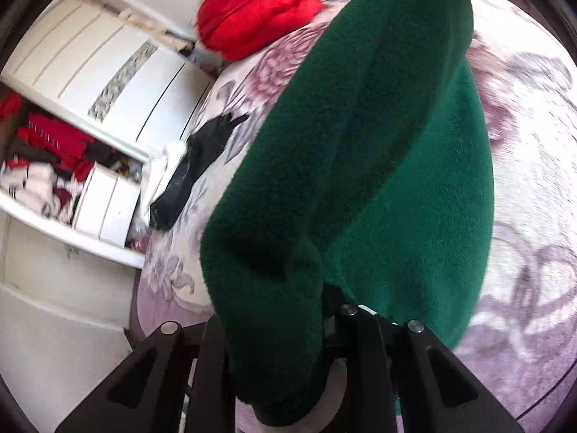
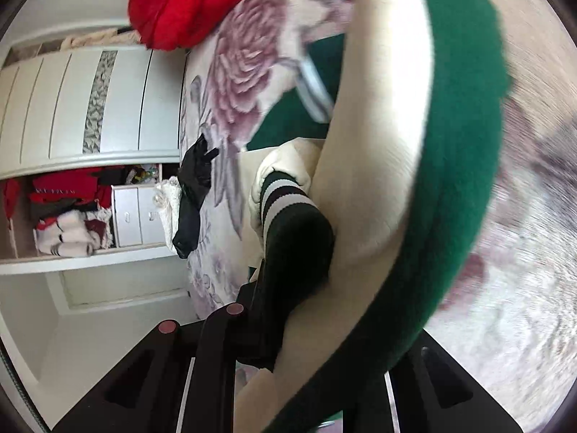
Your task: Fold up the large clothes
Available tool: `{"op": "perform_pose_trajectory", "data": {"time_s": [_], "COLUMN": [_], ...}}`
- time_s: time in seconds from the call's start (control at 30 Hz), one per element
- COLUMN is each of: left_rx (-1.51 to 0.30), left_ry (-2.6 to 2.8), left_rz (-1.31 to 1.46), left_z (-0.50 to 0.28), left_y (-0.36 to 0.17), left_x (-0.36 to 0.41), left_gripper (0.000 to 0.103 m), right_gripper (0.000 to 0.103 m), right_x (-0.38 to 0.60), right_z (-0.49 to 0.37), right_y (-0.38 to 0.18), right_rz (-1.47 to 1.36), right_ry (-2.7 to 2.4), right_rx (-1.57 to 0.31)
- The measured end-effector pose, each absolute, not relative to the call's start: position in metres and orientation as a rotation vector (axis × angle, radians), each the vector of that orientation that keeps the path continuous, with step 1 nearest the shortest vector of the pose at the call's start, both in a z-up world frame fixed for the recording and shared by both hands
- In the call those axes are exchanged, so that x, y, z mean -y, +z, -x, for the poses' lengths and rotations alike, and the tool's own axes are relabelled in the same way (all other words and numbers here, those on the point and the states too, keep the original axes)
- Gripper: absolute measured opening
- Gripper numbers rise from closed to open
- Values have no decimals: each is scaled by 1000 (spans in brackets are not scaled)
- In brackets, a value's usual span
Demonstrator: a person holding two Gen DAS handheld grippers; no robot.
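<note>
Home bedroom, floral bedspread (image 1: 523, 115), white wardrobe (image 2: 72, 108), open shelf of folded clothes (image 2: 68, 213)

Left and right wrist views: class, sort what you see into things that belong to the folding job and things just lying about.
Part of the job:
green jacket, with its striped cuff
left gripper
right gripper
floral bedspread underneath it

Just lying about:
red garment
black garment
open wardrobe with clothes on its shelf

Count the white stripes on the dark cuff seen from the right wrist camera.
2 show on the cuff: one nearer the cream sleeve, one beside it towards the dark end. More may be hidden round the back.
</note>
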State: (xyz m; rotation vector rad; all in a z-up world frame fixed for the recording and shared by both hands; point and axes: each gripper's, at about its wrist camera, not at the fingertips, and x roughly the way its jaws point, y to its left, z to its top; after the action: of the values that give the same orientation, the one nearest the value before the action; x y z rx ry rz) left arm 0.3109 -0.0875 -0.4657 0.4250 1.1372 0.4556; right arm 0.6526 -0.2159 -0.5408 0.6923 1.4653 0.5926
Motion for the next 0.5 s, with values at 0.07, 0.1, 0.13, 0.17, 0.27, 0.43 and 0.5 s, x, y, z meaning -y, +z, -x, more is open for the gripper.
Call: {"op": "perform_pose_trajectory", "data": {"time_s": [0.07,0.1,0.13,0.17,0.27,0.43,0.5], "left_rx": [-1159,-1181,-1199,-1215,-1296,-1410,-1384], "left_ry": [471,475,478,476,442,256,178], "left_rz": [-365,-322,-274,-236,-66,429,620], "left_z": [-308,-305,-302,-300,-292,-272,-257], "left_y": [-467,-471,-476,-482,-515,-576,-585], "left_x": [59,39,22,11,-34,-118,-146], "left_gripper": [15,15,15,15,19,25,29], "right_gripper": [17,17,17,17,17,38,70], "right_x": [171,148,120,93,28,-63,-77], "right_z": [-662,-665,-669,-673,-679,-687,-685], "right_y": [-532,-535,-537,-541,-575,-640,-644], "right_rz": [-636,-608,-578,-544,-435,-415,-508], "right_ry": [589,584,581,576,545,463,539], "right_rx": [-1487,-1501,-1518,-1532,-1587,-1763,-1736]}}
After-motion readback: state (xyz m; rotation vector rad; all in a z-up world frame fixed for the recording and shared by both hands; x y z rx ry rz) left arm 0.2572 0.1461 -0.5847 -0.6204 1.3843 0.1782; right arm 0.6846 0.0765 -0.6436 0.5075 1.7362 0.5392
